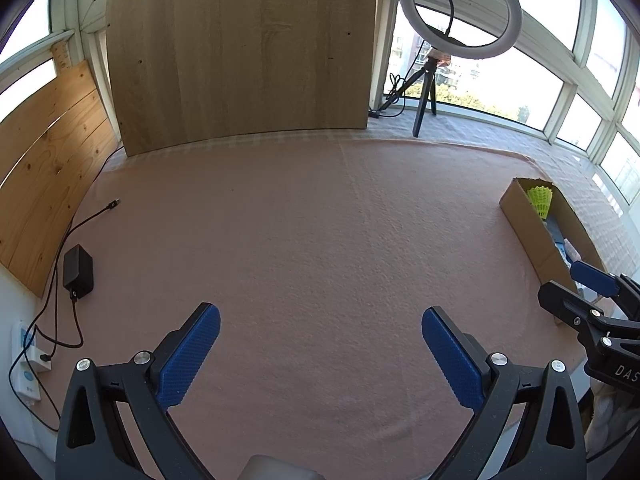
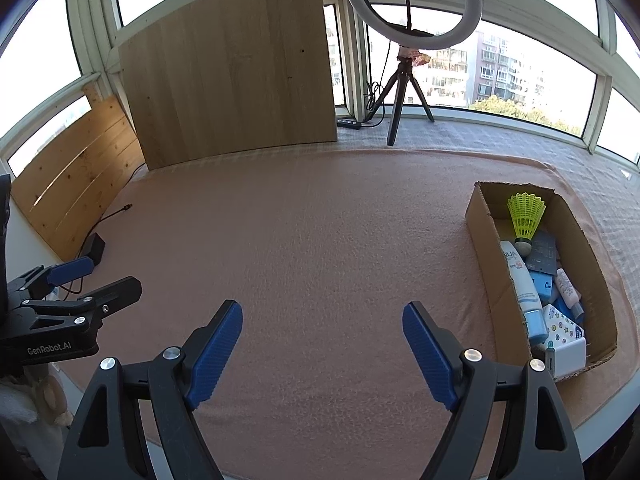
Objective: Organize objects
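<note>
A cardboard box (image 2: pixel 480 240) stands on the pink cloth at the right and also shows in the left wrist view (image 1: pixel 528 232). Inside it are a yellow shuttlecock (image 2: pixel 525 216), a white sunscreen tube (image 2: pixel 522 280), a small white bottle (image 2: pixel 568 288), a dark card (image 2: pixel 542 258) and a white charger (image 2: pixel 568 358). The shuttlecock also shows in the left wrist view (image 1: pixel 540 200). My left gripper (image 1: pixel 320 354) is open and empty over bare cloth. My right gripper (image 2: pixel 322 350) is open and empty, left of the box.
A wooden board (image 2: pixel 232 68) leans at the back, with a plank panel (image 2: pixel 76 196) at the left. A ring light on a tripod (image 2: pixel 412 40) stands at the back. A black adapter (image 1: pixel 78 270) with cables and a power strip (image 1: pixel 28 360) lie at the left edge.
</note>
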Tool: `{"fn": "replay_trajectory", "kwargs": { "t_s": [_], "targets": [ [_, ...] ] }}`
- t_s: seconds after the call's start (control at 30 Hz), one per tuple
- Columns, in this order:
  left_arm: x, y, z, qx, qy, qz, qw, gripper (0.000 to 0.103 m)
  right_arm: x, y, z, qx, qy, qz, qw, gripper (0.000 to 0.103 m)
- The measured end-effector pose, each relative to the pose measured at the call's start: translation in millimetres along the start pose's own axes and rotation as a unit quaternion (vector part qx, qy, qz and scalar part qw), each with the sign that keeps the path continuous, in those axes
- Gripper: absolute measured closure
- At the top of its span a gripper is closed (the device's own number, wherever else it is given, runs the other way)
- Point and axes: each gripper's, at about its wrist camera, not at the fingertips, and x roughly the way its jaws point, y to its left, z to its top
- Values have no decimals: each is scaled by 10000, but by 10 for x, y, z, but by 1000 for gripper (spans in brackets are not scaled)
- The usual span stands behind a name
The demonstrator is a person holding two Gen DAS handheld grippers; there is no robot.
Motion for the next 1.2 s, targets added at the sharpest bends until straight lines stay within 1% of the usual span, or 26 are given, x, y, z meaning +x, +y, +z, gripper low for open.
{"fn": "replay_trajectory", "kwargs": {
  "t_s": [0.53,0.97,1.2],
  "targets": [
    [156,136,27,-95,85,4,9999,1,75,45,8,37,73,-53,10000,23],
    [433,222,22,-178,296,131,9993,1,228,87,31,68,171,-44,9998,23],
    [600,216,-10,-142,360,52,9992,1,375,108,43,36,265,-43,9996,23]
  ]
}}
